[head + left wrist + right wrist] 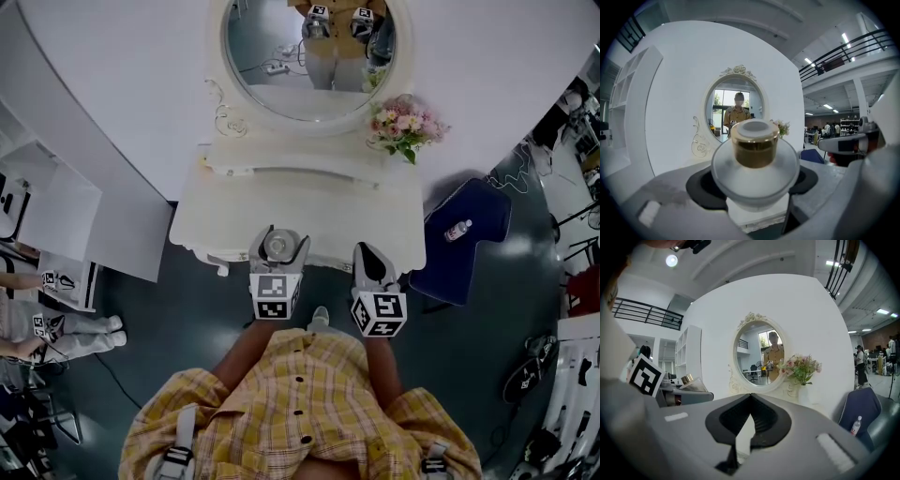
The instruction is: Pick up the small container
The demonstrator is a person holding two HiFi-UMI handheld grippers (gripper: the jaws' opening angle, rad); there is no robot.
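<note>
Between the jaws of my left claw, I am squeezing the small container; only lifting seems left. My right claw is sitting closed, empty.

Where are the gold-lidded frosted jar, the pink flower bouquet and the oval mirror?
gold-lidded frosted jar [754, 151], left gripper view, on its gold lid.
pink flower bouquet [406, 123], head view, on the blossoms.
oval mirror [754, 357], right gripper view, on the glass.

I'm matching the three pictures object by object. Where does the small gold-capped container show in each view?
Head view: the small container sits low centre, held by the left gripper.
Left gripper view: dead centre, large, between the fingers.
Right gripper view: far left, small, at mid-height.
Shared landmark: the oval mirror, behind the container in every view.
</note>
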